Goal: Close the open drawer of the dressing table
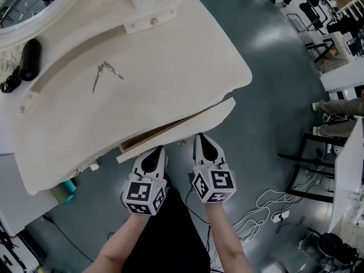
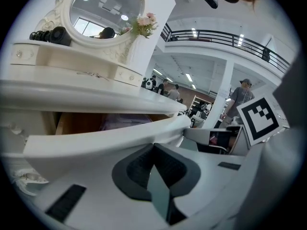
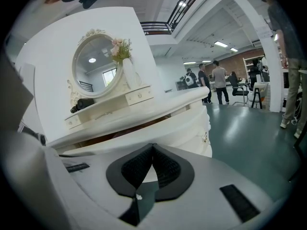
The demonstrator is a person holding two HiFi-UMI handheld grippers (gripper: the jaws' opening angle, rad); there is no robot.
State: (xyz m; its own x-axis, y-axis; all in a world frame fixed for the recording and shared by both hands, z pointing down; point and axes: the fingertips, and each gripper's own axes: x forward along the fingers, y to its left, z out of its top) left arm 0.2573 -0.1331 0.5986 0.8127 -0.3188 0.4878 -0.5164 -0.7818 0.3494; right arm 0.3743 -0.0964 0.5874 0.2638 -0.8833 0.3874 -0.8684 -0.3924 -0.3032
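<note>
The cream dressing table (image 1: 170, 56) fills the upper left of the head view. Its drawer (image 1: 187, 124) stands partly pulled out, a wooden side showing under the tabletop. My left gripper (image 1: 154, 151) is shut, its tips right at the drawer's curved white front (image 2: 105, 140). My right gripper (image 1: 203, 138) is also shut, tips against the same drawer front (image 3: 158, 133) further right. Neither gripper holds anything. In the left gripper view the drawer's brown inside (image 2: 81, 122) shows above the front.
A black case (image 1: 29, 58), a metal clip (image 1: 105, 73) and an oval mirror (image 1: 28, 4) are on the table. Cables (image 1: 267, 209) trail on the green floor at right, beside a black-framed stand (image 1: 307, 169). People stand far off at right (image 1: 335, 107).
</note>
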